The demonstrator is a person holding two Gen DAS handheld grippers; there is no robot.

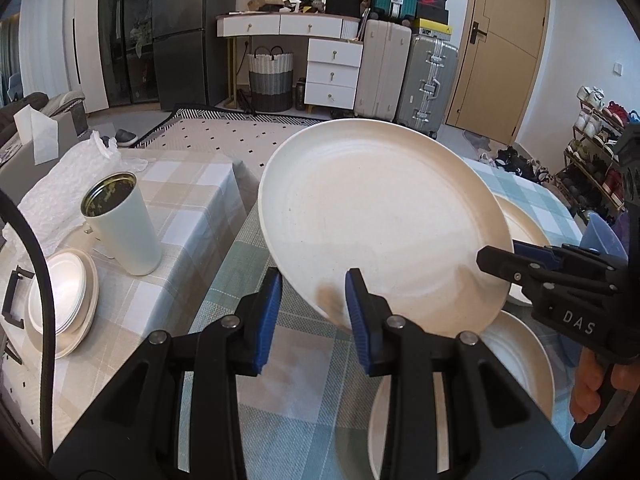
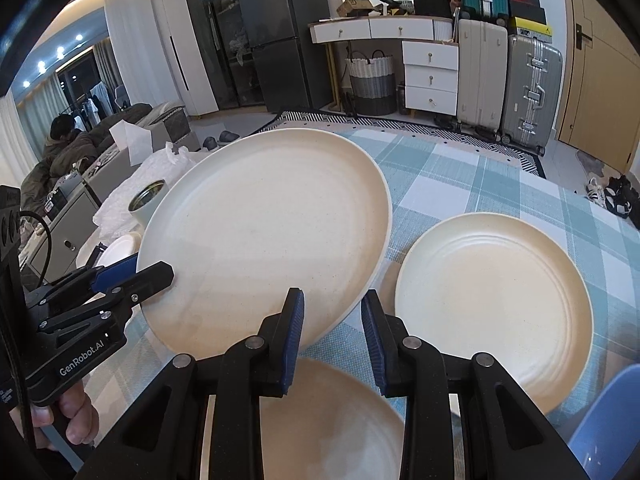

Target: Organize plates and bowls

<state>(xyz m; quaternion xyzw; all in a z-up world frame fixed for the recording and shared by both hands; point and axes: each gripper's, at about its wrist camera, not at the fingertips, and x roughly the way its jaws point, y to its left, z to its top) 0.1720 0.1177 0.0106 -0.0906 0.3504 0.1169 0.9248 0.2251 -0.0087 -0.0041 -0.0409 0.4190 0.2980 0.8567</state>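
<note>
Here both the left gripper [image 1: 314, 312] and right gripper [image 2: 332, 332] pinch the tilted cream plate's [image 1: 380, 220] rim with nearly closed fingers, partly hiding plates below on the surface [image 2: 460, 168].

Half hidden under the lifted plate [image 1: 384, 216] — ridged plate [image 1: 524, 220]; near plate [image 2: 332, 420] cut off below.
</note>
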